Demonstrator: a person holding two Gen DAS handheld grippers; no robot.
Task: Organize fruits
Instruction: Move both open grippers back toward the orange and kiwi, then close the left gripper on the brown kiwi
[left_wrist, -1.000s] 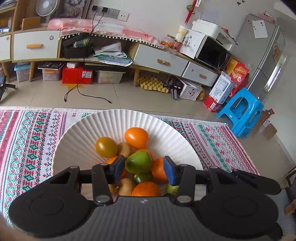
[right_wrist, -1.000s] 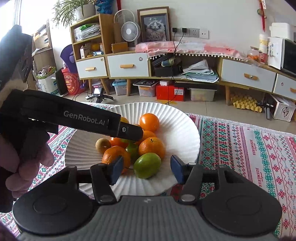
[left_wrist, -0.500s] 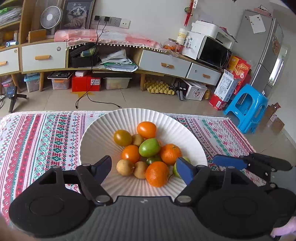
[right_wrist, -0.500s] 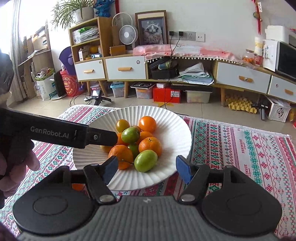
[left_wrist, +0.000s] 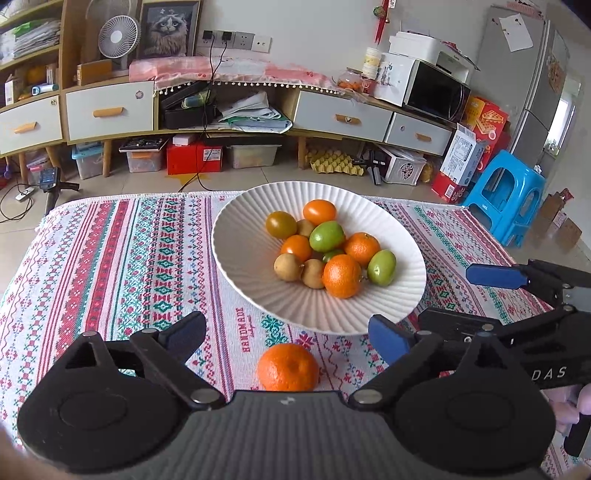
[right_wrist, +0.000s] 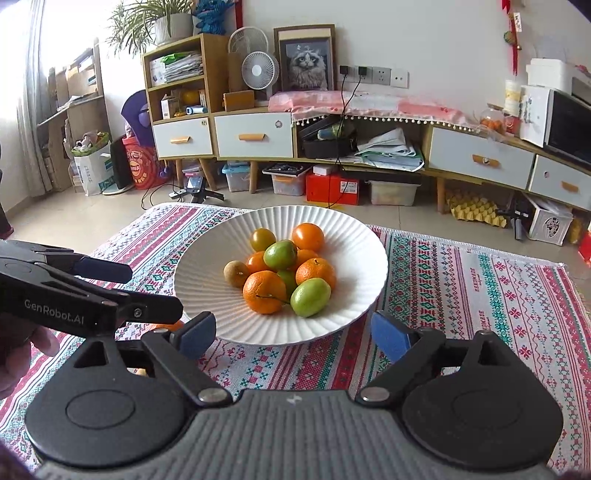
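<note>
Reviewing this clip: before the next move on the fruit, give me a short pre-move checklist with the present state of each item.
1. Left tongs free of load: ok, jaws opening, nothing pressed between them.
2. Right tongs free of load: ok, jaws opening, nothing between them.
3. Loose orange reachable: ok, it lies on the patterned cloth just ahead of the left tongs, outside the plate.
4. White plate stable: ok, it sits flat on the cloth.
5. Fruit pile settled: cannot tell, pieces are stacked on one another.
6. Tongs clear of each other: ok, apart, though close at the plate's near rim.
</note>
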